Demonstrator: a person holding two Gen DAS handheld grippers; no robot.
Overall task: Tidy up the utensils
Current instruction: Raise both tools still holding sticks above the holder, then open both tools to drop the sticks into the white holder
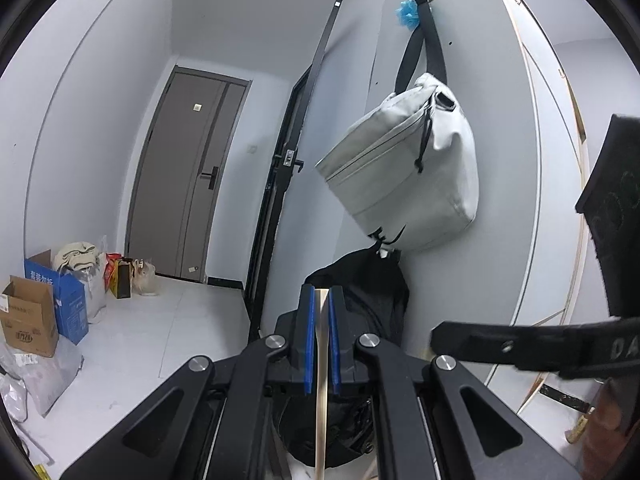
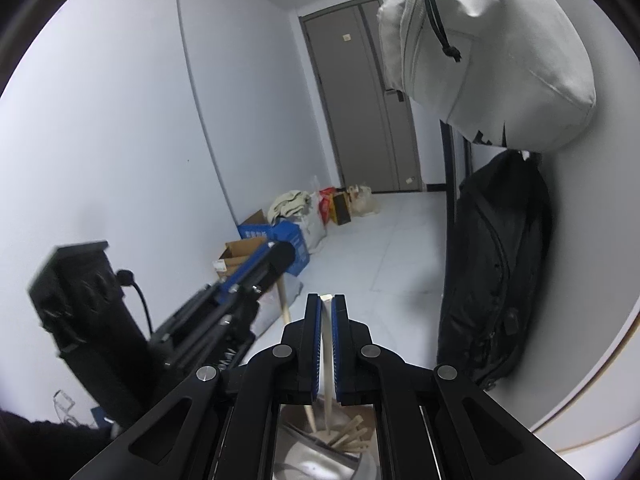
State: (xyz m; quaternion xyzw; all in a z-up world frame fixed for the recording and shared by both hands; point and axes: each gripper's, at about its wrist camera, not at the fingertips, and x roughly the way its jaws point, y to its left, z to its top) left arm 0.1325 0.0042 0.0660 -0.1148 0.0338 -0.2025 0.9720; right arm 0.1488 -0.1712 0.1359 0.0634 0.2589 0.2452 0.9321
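Grey hallway behind; left tongs (image 1: 321,300) and right tongs (image 2: 326,308) each clamp one pale, slim wooden utensil (image 1: 321,380).

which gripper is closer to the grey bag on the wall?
Right, probably. The grey bag looms large just above and right of the right gripper. In the left wrist view the bag looks smaller, up beyond the left gripper.

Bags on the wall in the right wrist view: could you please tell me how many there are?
2: a light grey bag hanging high on the wall, and a black bag directly beneath it, reaching down towards the floor. Others may be hidden outside the frame.
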